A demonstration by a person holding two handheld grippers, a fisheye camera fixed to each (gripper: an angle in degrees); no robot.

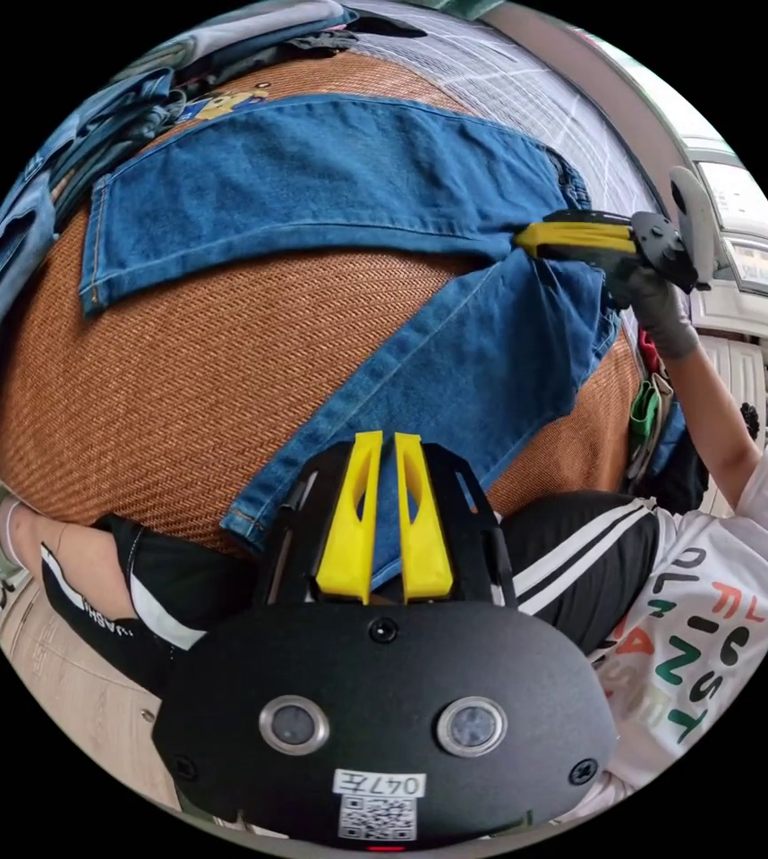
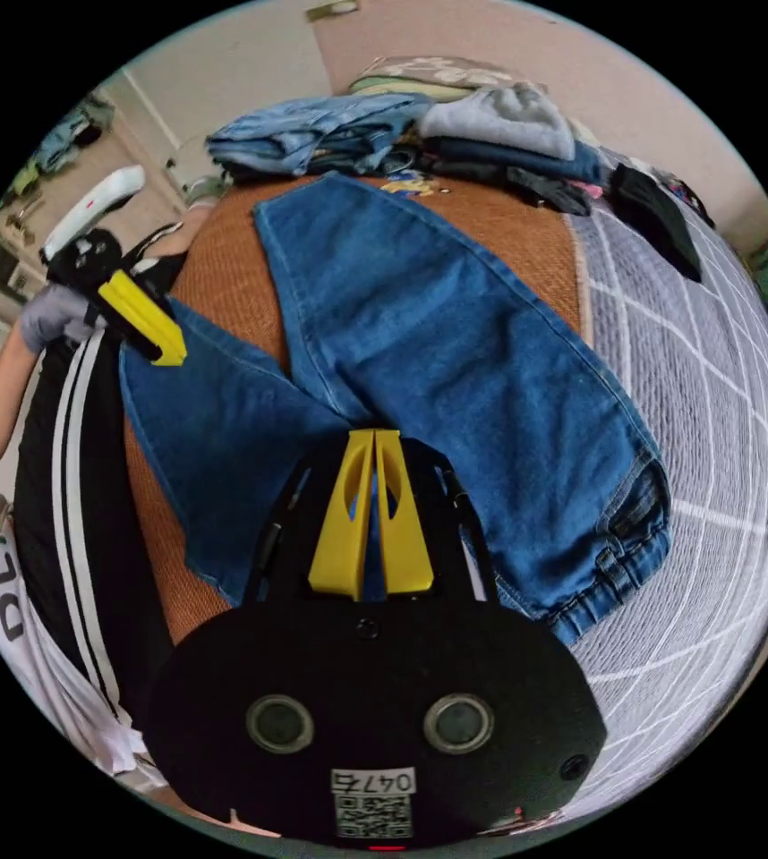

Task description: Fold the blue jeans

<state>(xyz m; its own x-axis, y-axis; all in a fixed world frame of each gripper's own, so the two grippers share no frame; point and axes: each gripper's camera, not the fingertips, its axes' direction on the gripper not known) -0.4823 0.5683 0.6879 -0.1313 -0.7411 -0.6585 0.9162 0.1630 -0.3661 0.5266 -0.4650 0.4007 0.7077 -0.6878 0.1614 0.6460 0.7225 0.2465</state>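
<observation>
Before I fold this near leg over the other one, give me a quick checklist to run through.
1. Left gripper closed on the near leg of the blue jeans: ok.
2. Right gripper closed on the crotch: ok.
3. Far leg lying flat on the woven mat: ok.
4. Waistband smooth: not ok, it is bunched.
5. Far hem free of the clothes pile: cannot tell.

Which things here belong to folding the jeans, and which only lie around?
For the job:
blue jeans
left gripper, shut on a leg
right gripper, shut at the crotch
woven mat

Lying about:
pile of clothes
checked cover
</observation>
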